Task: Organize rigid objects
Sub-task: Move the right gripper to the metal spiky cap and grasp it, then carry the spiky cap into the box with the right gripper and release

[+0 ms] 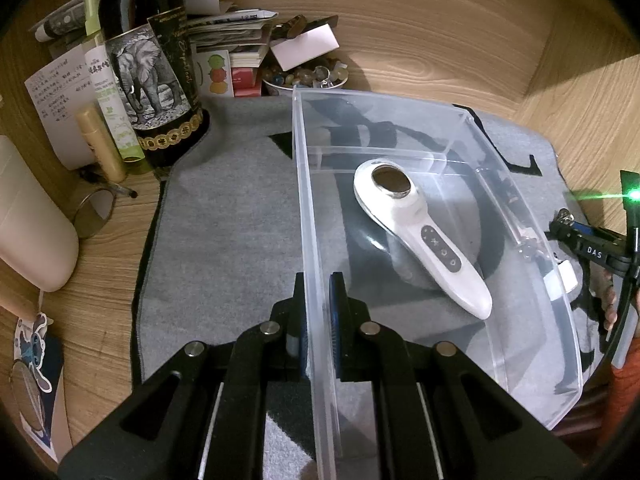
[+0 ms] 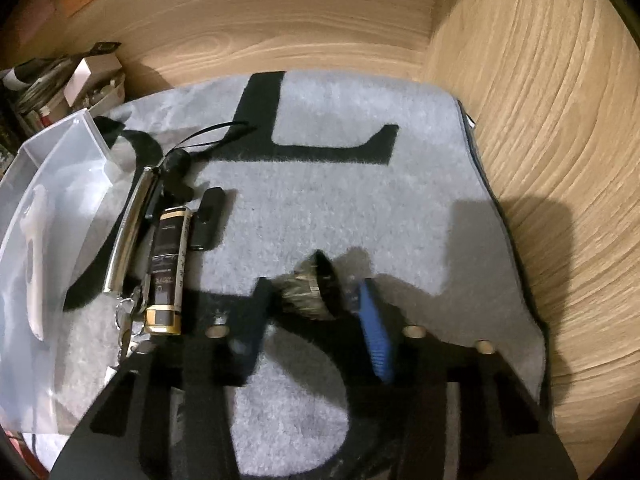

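Clear plastic bin (image 1: 500,344) held one white handheld massager (image 1: 420,232). Left gripper (image 1: 320,320) clamped bin's 9 o'clock wall. Right gripper (image 2: 316,300) closing around small dark round item (image 2: 310,292); contact unclear. Gold-capped black tube (image 2: 166,268), chrome bar (image 2: 128,228) remained outside at bin's 3 o'clock.

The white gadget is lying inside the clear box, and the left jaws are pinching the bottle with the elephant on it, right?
Not quite. The left wrist view shows the left gripper pinching the wall of the clear box, not the bottle. The white gadget does lie inside the box.
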### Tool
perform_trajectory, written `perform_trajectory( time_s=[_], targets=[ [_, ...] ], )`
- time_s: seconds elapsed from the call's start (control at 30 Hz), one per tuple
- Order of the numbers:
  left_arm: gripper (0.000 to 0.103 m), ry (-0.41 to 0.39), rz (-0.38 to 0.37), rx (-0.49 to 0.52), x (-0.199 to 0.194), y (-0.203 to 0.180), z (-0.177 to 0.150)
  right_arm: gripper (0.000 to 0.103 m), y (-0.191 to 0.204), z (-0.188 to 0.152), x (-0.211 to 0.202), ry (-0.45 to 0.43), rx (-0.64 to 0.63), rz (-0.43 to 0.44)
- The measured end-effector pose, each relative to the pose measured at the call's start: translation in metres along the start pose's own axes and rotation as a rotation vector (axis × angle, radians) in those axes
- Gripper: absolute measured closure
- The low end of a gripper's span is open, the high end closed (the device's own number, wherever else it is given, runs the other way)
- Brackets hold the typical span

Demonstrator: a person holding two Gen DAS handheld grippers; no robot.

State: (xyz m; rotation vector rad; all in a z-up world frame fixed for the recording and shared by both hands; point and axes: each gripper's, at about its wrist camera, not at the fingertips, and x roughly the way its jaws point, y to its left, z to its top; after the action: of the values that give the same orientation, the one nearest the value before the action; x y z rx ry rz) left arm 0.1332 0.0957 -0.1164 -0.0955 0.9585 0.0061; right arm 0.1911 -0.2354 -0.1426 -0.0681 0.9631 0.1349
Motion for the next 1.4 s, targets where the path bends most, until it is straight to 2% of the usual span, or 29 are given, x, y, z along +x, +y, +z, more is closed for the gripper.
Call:
perform_trajectory(
  time_s=[0.2, 0.37, 0.67, 0.83, 1.17, 1.4],
  targets=[
    [0.094, -0.001, -0.003, -0.001, 0.000, 0.001, 0.000, 0.070, 0.006, 0.003, -0.007, -0.027, -0.004, 0.005],
    [0.094, -0.002, -0.004, -0.003, 0.000, 0.001, -0.001, 0.070, 0.020, 0.011, -0.029, -0.089, -0.031, 0.019],
    [0.094, -0.002, -0.004, -0.003, 0.000, 0.000, 0.000, 0.070, 0.062, 0.031, -0.078, -0.234, -0.127, 0.077],
    [0.094, -0.003, -0.004, -0.001, 0.000, 0.000, 0.000, 0.070, 0.090, 0.035, -0.091, -0.282, -0.181, 0.128],
    [0.094, -0.004, -0.009, 0.001, 0.000, -0.001, 0.001, 0.070, 0.153, 0.036, -0.096, -0.296, -0.297, 0.250],
    [0.094, -0.007, -0.013, 0.001, 0.000, 0.000, 0.001, 0.070, 0.194, 0.029, -0.084, -0.235, -0.383, 0.326]
  ],
)
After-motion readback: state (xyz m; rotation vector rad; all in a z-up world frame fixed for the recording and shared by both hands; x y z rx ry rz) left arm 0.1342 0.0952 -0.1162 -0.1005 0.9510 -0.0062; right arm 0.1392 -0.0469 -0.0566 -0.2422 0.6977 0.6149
